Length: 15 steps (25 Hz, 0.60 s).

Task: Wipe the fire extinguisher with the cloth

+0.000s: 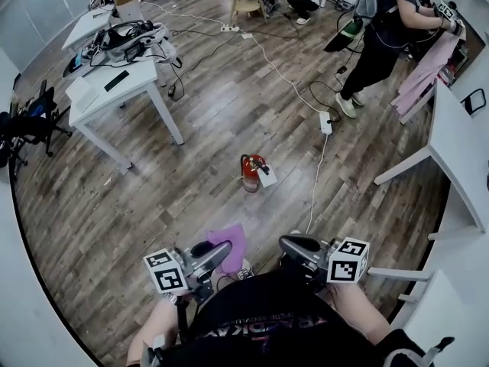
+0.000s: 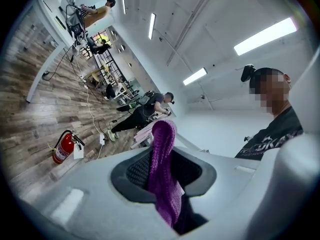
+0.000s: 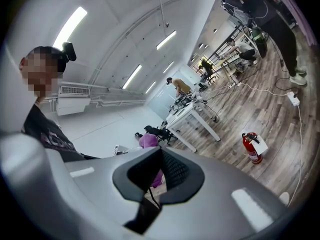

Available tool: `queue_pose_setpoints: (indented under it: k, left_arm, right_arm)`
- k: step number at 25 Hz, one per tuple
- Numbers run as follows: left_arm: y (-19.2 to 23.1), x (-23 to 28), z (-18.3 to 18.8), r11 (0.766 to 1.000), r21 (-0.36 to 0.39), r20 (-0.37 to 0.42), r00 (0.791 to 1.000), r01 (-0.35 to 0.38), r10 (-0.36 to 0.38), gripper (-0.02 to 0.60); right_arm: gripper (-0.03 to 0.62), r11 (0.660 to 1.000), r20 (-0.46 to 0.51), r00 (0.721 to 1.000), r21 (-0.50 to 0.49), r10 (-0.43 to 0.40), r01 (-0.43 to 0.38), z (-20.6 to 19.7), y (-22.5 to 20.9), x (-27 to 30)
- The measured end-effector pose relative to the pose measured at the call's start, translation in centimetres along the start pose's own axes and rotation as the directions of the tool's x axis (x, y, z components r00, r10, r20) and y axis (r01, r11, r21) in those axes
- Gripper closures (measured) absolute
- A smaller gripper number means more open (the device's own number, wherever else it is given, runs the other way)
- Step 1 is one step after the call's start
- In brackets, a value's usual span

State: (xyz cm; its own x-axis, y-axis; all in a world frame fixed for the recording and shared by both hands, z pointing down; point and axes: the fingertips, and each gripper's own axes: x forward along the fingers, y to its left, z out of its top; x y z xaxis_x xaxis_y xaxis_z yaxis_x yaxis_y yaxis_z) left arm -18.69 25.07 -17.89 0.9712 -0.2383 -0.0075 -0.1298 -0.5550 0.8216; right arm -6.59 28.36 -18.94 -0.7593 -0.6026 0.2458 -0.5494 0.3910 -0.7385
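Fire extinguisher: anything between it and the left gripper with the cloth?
Nothing visible. Bare wood floor separates the left gripper, shut on the purple cloth, from the fire extinguisher; the white cable runs off to one side.

We find the fire extinguisher [image 1: 253, 172] upright on the floor [image 1: 206, 151], ahead of both grippers and well apart from them. The left gripper [image 1: 218, 254] sits at the lower left and the right gripper [image 1: 290, 245] at the lower right, side by side. The cloth [image 1: 230, 241] sits between the left gripper's jaws. A power strip [image 1: 325, 122] lies on the floor beyond the extinguisher, to its right. The left table [image 1: 114, 90] stands further back on the left, the right table [image 1: 458, 140] at the right edge. A person [image 1: 382, 37] stands behind the power strip.
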Motion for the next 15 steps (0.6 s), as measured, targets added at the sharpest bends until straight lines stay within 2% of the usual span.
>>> queue_pose_setpoints:
  k: [15]
  left_arm:
    - [0.0,-0.4,-0.7,1.0,-0.014,0.016,1.0,0.007,-0.007,0.491]
  right_arm:
    - [0.592,0.999,-0.03,0.999,-0.033,0.022,-0.023,-1.3,0.6,0.7]
